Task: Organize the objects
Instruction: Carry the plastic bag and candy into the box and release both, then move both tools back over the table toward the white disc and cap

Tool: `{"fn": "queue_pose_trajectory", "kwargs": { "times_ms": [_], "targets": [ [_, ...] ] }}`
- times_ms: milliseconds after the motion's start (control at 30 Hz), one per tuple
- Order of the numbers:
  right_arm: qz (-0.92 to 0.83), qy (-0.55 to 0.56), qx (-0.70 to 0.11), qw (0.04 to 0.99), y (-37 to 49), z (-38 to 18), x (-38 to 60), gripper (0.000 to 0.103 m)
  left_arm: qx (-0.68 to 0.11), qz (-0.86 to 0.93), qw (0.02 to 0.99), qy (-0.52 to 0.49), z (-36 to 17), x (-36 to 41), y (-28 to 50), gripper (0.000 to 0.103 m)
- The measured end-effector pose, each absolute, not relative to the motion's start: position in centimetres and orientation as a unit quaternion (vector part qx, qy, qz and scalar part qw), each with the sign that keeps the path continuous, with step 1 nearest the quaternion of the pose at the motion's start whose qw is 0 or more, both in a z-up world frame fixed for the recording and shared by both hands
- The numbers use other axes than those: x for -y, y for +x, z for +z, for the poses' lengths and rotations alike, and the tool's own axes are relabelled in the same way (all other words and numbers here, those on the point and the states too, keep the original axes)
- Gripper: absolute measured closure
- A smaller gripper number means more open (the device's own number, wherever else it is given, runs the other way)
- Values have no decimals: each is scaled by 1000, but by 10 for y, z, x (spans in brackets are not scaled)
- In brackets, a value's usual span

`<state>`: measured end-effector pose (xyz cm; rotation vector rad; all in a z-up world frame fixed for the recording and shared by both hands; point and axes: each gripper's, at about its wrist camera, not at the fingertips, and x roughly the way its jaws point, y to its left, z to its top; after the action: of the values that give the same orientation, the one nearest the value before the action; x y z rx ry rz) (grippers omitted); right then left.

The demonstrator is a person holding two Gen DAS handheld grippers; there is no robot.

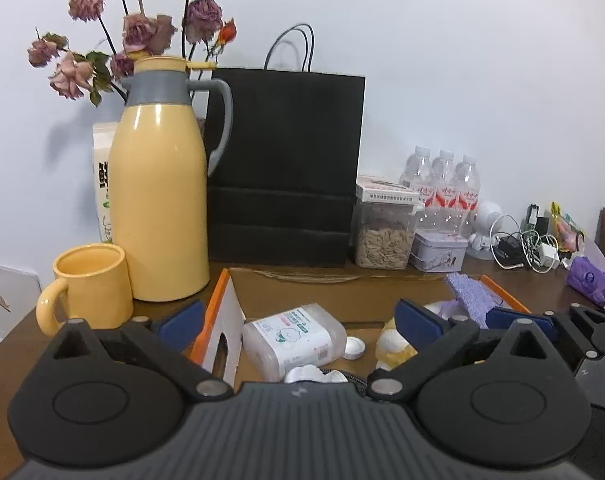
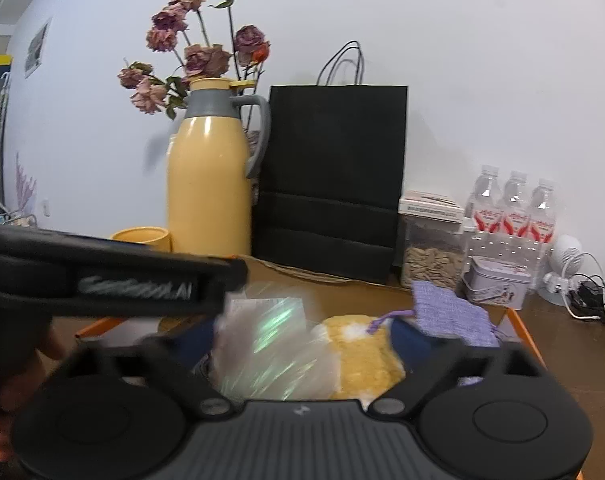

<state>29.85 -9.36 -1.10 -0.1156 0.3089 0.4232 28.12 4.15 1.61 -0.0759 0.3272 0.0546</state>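
A flask, mug, black bag and jar wall off the tabletop's back edge, leaving the open box reachable from above.

Three water bottles, one mug

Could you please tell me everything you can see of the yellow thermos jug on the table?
The yellow thermos jug is a tall, glossy, plastic-looking flask with rounded shoulders, a grey collar and spout, a grey loop handle on its right, and a yellow lid with a small lever. It stands upright, lid closed, on the brown table near the wall. A yellow mug sits right in front at its left, seemingly touching it; a black paper bag stands just to its right, and dried roses rise behind it.
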Motion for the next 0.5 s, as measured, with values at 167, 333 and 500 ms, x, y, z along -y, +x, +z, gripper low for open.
{"fn": "queue_pose_trajectory", "kwargs": {
  "times_ms": [167,333,500],
  "targets": [
    [217,-60,-153,962,294,-9,92,0,-161,34,985,-46,17,-43,279,0],
    [216,-62,-152,962,291,-8,92,0,-155,34,986,-54,19,-45,276,0],
    [213,-61,-145,964,286,-5,94,0,-147,33,987,-59,21,-45,270,0]
  ]
}}
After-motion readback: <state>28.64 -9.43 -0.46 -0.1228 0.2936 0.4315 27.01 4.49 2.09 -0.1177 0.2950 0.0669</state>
